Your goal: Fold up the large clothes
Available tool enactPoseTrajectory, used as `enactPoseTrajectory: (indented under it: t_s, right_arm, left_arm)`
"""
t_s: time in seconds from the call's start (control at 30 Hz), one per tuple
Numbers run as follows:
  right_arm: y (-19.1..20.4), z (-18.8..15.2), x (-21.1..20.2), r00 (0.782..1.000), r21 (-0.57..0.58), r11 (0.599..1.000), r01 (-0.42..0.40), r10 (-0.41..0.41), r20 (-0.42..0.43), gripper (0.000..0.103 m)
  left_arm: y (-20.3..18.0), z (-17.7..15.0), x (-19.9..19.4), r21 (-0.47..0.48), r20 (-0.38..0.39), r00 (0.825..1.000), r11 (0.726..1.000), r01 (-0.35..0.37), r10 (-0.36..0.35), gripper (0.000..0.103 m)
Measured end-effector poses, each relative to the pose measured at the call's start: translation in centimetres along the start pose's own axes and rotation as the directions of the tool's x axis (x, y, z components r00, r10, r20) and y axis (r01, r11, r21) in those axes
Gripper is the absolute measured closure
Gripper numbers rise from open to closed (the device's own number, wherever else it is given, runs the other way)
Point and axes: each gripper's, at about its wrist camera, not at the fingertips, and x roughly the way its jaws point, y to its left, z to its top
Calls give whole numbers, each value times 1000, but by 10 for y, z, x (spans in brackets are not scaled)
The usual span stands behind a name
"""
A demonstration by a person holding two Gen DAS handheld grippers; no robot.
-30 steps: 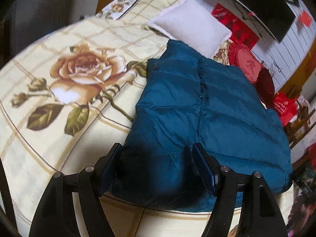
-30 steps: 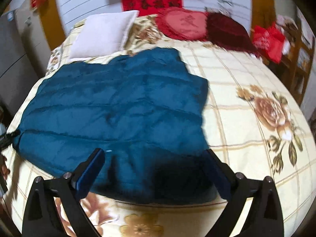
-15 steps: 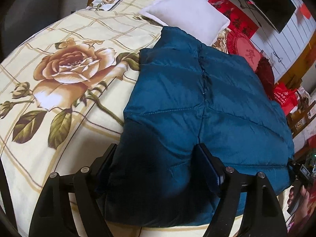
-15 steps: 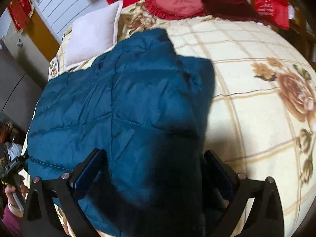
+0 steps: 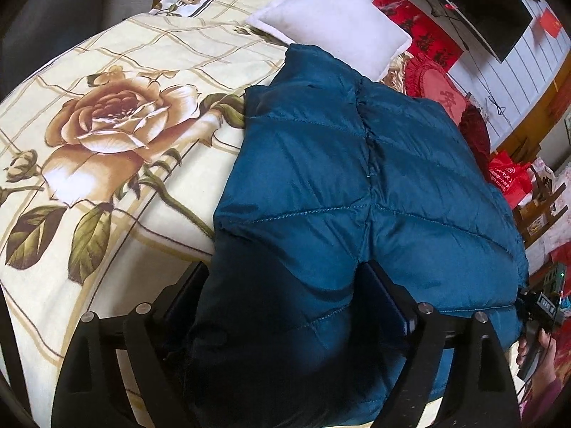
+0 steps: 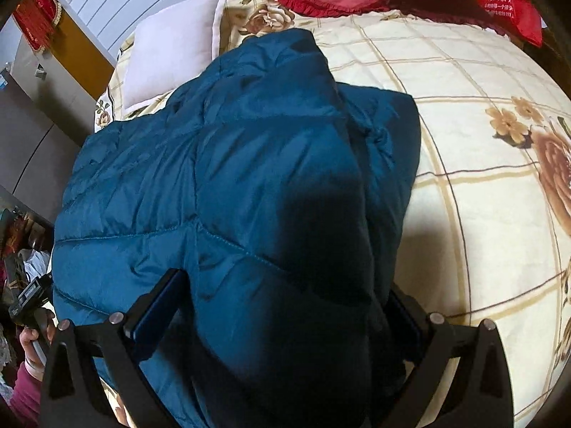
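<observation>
the blue quilted jacket (image 5: pixel 357 178) is spread on the flowered bedspread (image 5: pixel 107 114) of a bed, its near hem at the bed's front edge and its collar end towards the white pillow (image 5: pixel 332 42) at the head. its long axis is thus seen running straight away from both cameras, from hem to collar.

the left gripper (image 5: pixel 285 285) is set over the left part of the near hem, pointed steeply down. its jaws are opening and stand very wide, with a thick puffed fold of the jacket bulging up between them; whether the pads are pressed on the cloth cannot be told with certainty, but the cloth seems to be merely straddled, not pinched.

the right gripper (image 6: pixel 285 296) is placed likewise over the right part of the hem, where the jacket (image 6: pixel 249 164) is already doubled over at its right edge. its fingers are spread wide around a shadowed mound of fabric, and no firm grip is shown.

the hem is judged to lie directly under and between both pairs of fingers, each hand equally near its own corner. a fold away along the long axis, hem towards collar, is judged to be what is called for next, once both corners are taken.
</observation>
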Motion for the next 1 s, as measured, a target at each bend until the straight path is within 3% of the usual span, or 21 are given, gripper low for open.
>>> enactPoseTrajectory:
  t_s: [0.87,1.0]
  right_arm:
    - [4,-10,1,999,21,1000,-9,8,38,4]
    - [9,-11,-2,999,6,1000,-5,5,42,11]
  left_arm:
    - [-1,5,10,-18,0,1000,1000,-10,10,6]
    - [-2,6,9,-18,-14,1000,1000,21,-21,18]
